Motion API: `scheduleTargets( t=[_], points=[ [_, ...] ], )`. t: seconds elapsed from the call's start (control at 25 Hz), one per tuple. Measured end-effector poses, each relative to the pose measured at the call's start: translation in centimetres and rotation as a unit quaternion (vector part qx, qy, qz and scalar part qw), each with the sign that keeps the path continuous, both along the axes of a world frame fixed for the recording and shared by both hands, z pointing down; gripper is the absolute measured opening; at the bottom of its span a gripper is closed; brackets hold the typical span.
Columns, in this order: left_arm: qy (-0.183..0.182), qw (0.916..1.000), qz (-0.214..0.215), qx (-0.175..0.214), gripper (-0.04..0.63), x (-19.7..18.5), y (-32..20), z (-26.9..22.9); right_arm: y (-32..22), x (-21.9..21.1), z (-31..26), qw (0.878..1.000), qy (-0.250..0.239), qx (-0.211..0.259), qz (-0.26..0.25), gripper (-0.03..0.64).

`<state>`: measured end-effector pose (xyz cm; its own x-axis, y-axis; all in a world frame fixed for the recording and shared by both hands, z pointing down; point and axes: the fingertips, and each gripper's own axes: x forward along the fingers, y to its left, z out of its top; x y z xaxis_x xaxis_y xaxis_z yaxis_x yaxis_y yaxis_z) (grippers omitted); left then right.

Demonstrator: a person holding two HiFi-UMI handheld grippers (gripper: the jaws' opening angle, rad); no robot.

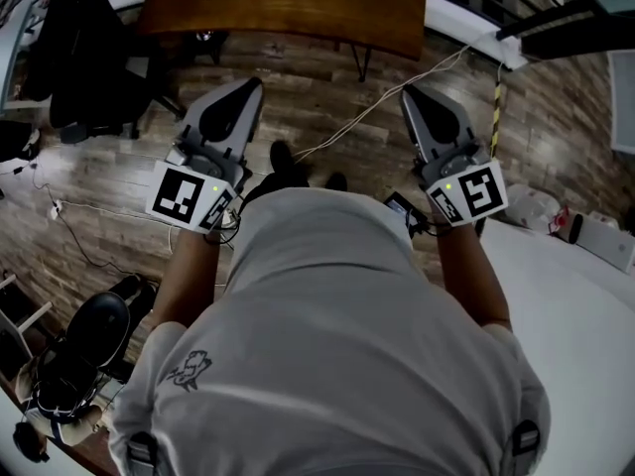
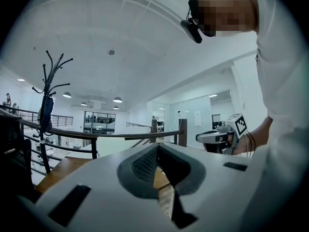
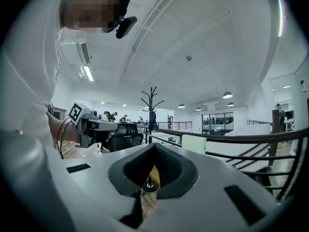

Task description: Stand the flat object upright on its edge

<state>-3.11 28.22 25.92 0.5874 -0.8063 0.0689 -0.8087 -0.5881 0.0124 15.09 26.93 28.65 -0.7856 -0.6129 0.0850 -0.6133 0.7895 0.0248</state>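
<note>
Left gripper [image 1: 250, 85], right gripper [image 1: 410, 93]: jaws pressed together, empty, level over plank floor [image 1: 298, 77] near brown table [image 1: 288, 3]; cubes [image 1: 184, 194] show black-and-white square codes; flat object's whereabouts cannot be told.

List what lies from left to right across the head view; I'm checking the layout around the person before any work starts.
Black chair → left claw → right claw → white table. The wooden tabletop spans both claws, so it is left out.

Wooden table [image 1: 288, 8] ahead, past open floor [image 1: 298, 87]
</note>
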Motion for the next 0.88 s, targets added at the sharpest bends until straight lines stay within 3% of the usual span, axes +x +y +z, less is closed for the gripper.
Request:
scheduleTargets(
  t=[0.16, 0.4, 0.88],
  points=[
    [0.011, 0.9999, 0.003, -0.002, 0.014, 3.3, 2.3, 0.5, 2.6, 3.5, 0.4, 1.000, 0.008, -0.004, 0.003, 0.032],
    [0.016, 0.9999, -0.003, -0.005, 0.014, 5.3, 4.9, 1.1, 5.2, 6.1, 0.8, 1.000, 0.007, -0.009, 0.008, 0.032],
    [0.014, 0.9998, -0.011, -0.009, 0.014, 5.7, 6.4, 1.3, 6.4, 6.3, 0.9, 1.000, 0.001, -0.012, -0.001, 0.032]
  ],
)
